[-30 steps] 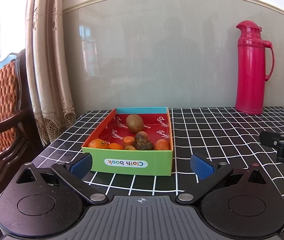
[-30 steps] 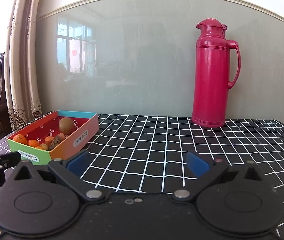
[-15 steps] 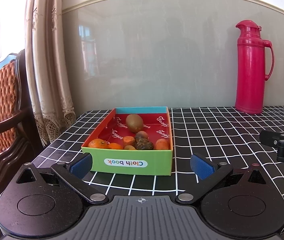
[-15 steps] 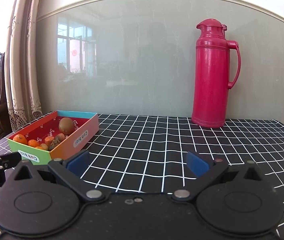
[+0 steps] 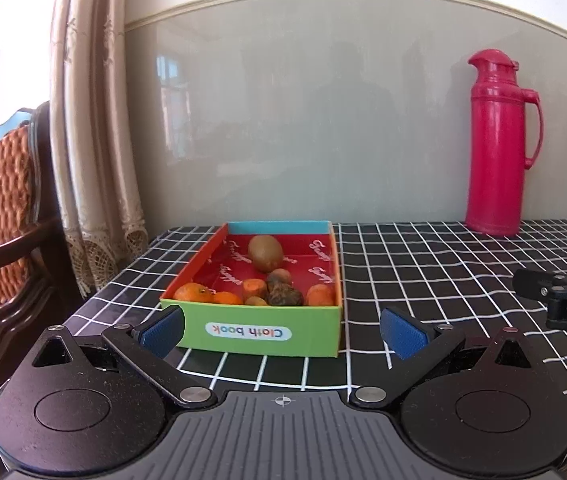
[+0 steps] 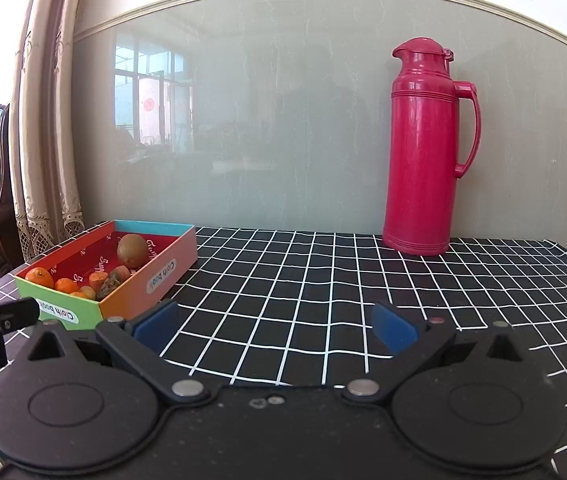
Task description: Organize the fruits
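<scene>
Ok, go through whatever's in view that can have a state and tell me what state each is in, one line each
Left gripper: open, empty.
Right gripper: open, empty.
Cardboard box: lidless, upright on the table, holding fruit.
Kiwi: lying in the box, towards its far end.
Red thermos: upright, lid shut.
Curtain: hanging beside the table.

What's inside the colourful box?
In the box: a brown kiwi, small orange fruits and a dark lumpy piece. The near wall hides whatever lies right behind it.
</scene>
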`<state>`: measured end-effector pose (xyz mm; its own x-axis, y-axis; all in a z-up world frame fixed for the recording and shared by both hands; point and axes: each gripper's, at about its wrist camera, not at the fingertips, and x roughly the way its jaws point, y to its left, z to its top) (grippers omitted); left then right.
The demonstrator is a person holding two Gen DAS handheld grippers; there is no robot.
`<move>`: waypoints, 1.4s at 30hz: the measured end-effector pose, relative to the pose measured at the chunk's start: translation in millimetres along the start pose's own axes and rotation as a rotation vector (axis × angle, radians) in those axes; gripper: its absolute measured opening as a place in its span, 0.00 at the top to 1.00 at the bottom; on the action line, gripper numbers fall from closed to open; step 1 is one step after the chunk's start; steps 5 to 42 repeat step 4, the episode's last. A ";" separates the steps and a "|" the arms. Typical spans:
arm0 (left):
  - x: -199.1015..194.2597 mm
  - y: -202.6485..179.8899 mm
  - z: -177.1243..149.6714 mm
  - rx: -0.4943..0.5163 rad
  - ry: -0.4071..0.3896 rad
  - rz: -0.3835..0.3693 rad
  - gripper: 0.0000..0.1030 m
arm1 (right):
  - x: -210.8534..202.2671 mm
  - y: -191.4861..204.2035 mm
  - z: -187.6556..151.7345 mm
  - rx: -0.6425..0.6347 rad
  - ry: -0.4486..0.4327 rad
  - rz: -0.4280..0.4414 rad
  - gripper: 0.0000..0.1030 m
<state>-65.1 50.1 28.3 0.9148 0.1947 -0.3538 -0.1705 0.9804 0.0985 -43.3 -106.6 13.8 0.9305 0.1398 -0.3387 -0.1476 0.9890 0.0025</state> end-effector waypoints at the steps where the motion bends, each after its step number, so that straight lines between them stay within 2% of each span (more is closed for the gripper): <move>1: -0.6 -0.5 -0.2 0.001 -0.003 0.003 0.00 | 0.0 0.2 0.2 0.000 0.000 0.000 0.00; 42: -1.0 -1.3 0.5 0.003 -0.006 0.017 0.00 | 0.1 -0.1 0.4 0.001 -0.001 0.000 0.00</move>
